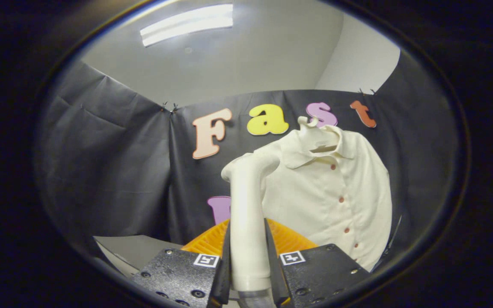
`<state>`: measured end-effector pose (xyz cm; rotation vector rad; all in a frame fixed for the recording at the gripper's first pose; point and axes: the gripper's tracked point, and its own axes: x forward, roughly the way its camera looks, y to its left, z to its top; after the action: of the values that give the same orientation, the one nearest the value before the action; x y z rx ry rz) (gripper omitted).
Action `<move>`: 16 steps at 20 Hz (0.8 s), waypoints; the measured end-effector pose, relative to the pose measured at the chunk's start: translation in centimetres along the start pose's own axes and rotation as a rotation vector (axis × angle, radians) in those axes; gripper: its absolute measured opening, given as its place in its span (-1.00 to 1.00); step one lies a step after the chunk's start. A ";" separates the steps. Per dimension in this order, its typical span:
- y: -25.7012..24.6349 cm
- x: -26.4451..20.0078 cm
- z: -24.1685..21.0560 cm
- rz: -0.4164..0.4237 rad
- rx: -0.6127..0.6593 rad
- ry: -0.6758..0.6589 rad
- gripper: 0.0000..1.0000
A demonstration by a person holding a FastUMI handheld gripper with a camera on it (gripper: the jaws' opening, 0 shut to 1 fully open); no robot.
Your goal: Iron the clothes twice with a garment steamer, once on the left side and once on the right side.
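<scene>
My gripper (250, 261) is shut on the white garment steamer (246, 214), both fingers pressing its upright handle. The steamer's head bends to the right at the top and points toward the shirt's left shoulder; I cannot tell whether it touches the cloth. The cream button-up shirt (336, 192) hangs on a white hanger (315, 124) against the black booth wall, just beyond and to the right of the steamer. Small red-brown buttons run down its front.
An orange ribbed basket (212, 241) sits just behind my fingers, below the shirt. A pale tabletop (135, 252) lies to the left of it. Black cloth walls close the booth at the back and on both sides.
</scene>
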<state>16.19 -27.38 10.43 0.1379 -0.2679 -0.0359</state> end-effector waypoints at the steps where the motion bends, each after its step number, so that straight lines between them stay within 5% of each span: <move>1: -1.1 0.3 0.2 -0.013 0.007 -0.010 -0.26; 10: -8.3 3.1 -2.9 -0.052 0.192 0.005 -0.26; 16: -8.5 3.9 -4.8 -0.040 0.165 0.038 -0.26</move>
<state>21.04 -35.35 5.69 0.3078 -0.2295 -0.0506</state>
